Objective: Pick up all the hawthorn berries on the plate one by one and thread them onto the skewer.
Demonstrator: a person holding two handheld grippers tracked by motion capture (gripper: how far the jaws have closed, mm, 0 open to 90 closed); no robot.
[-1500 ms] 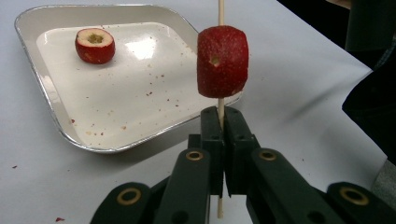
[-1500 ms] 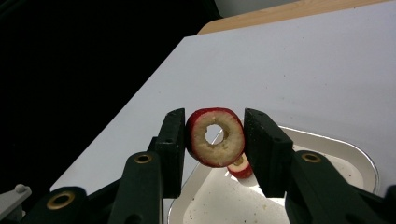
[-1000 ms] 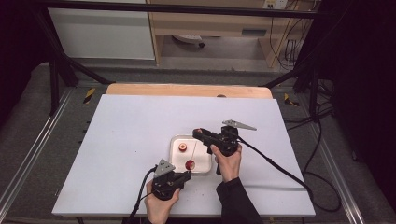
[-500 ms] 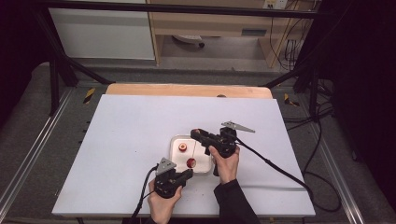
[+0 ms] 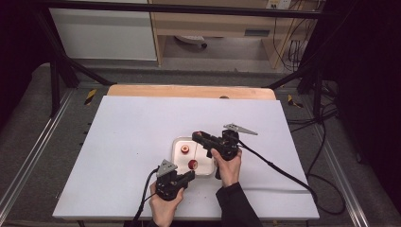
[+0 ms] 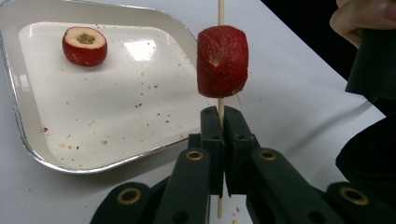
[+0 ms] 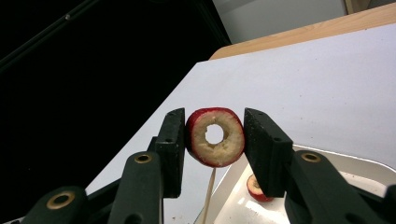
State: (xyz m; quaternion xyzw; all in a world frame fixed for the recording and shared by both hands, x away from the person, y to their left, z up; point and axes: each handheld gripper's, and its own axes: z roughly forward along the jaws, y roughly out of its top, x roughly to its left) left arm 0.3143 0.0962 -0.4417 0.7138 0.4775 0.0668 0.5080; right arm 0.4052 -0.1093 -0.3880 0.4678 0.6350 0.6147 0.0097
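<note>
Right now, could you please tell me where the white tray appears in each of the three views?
High view: the tray lies just below the picture's centre.
Left gripper view: the tray takes up the upper left.
Right gripper view: the tray sits in the bottom right corner.
Shared landmark: the white table on which it rests.

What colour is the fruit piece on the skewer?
Red skin, clearest in the left gripper view: fruit piece on the skewer.
</note>
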